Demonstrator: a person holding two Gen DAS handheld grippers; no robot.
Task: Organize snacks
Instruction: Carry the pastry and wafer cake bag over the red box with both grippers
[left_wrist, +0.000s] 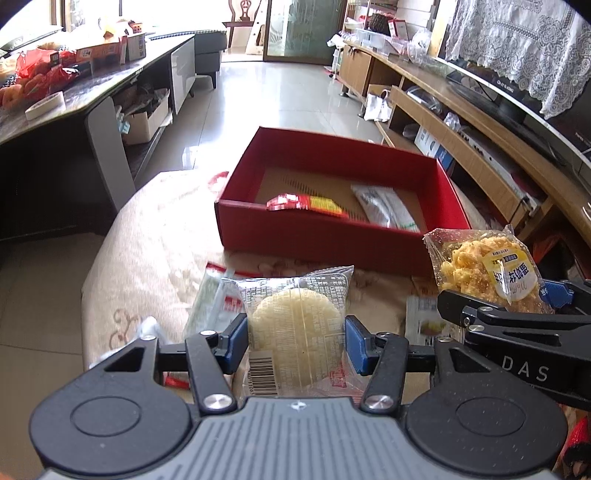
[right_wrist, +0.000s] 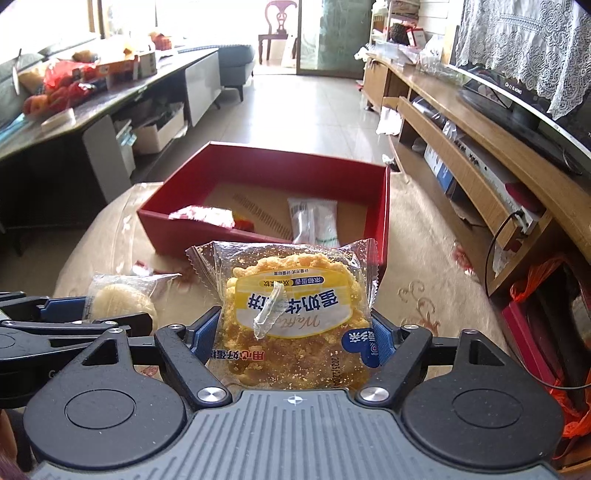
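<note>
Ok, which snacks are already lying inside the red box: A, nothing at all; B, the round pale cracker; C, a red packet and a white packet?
C: the red box holds a red packet and a white packet.

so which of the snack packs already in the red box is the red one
The red and yellow packet at the left of the red box, against its near wall; the other pack in there is white.

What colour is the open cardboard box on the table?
The open cardboard box is red with a plain brown floor, clearest in the left wrist view.
</note>
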